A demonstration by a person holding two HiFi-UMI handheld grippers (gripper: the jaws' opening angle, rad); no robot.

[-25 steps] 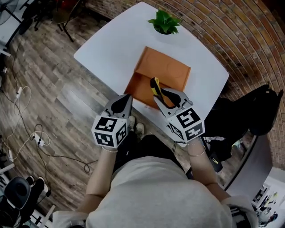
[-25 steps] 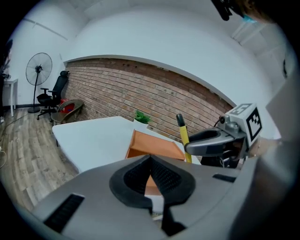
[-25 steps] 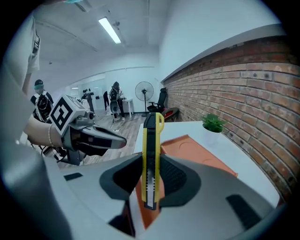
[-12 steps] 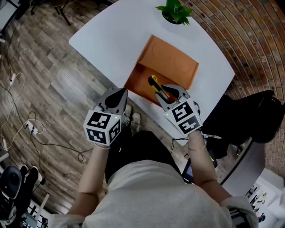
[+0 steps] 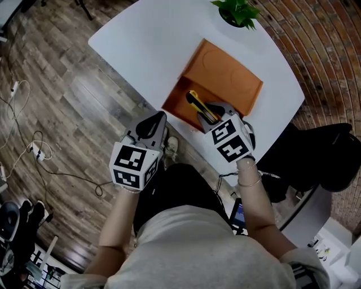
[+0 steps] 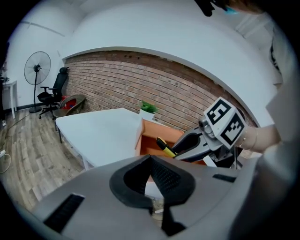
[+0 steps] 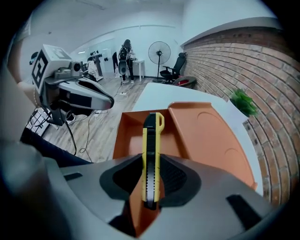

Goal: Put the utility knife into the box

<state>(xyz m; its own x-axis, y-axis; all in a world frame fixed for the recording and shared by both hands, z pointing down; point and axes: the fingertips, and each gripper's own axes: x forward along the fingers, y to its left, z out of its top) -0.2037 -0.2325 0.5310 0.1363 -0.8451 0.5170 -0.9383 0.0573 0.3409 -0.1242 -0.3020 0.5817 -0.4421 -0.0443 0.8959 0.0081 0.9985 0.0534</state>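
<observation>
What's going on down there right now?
Right gripper shut on utility knife, over the open orange box. Left gripper shut, empty. Nothing in the way.

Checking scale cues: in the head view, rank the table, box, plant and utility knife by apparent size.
1. table
2. box
3. plant, though the frame edge crops it
4. utility knife

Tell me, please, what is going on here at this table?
A person holds a gripper in each hand. The right gripper is clamped on a yellow utility knife over the open orange box on the white table, not yet released. The left gripper is shut and empty, beside the table's near edge.
</observation>
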